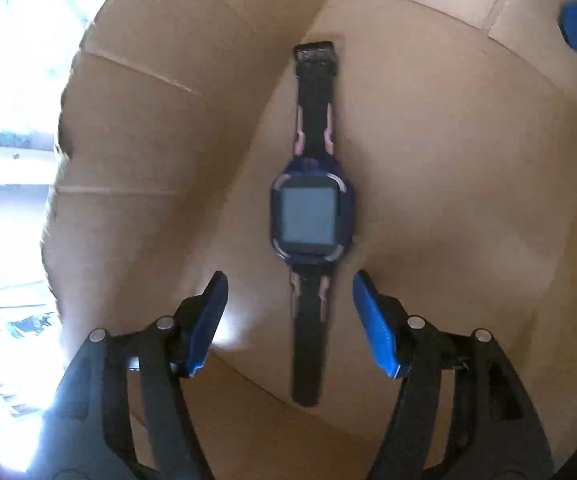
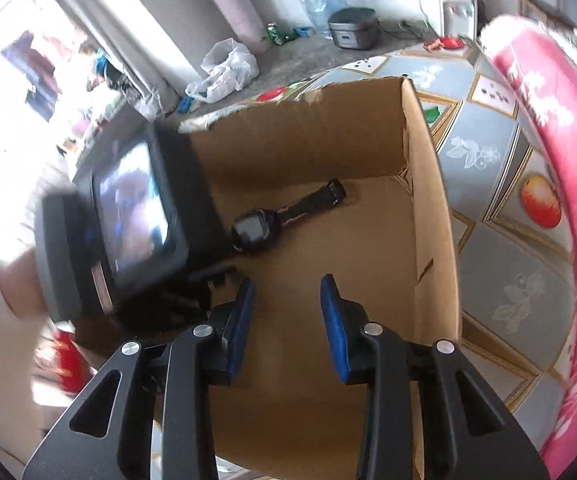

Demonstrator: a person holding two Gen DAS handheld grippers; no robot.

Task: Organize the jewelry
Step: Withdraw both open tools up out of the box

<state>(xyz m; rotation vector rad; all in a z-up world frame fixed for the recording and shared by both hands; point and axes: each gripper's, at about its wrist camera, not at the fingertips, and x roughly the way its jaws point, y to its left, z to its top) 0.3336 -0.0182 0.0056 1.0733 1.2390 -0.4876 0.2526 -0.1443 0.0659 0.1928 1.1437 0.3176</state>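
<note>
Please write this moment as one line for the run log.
watch: flat on box floor | left gripper: open, astride strap, not touching | right gripper: open, empty, above box

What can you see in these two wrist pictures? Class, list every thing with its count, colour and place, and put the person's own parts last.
Smartwatch: one, black strap, dark blue case, flat on the box floor.
Cardboard box: one, brown, open-topped, on the table.
Tablecloth: one, grey-blue with fruit pictures, under the box.
Pink cloth: one, pink with white pattern, along the table's right edge.
Plastic bag: one, white, on the floor beyond the table.
Grey pot: one, on the far floor.
Left claw: one, black with blue pads, open, astride the strap without touching it.
Right claw: one, black with blue pads, open, nothing between the pads, over the box.
</note>
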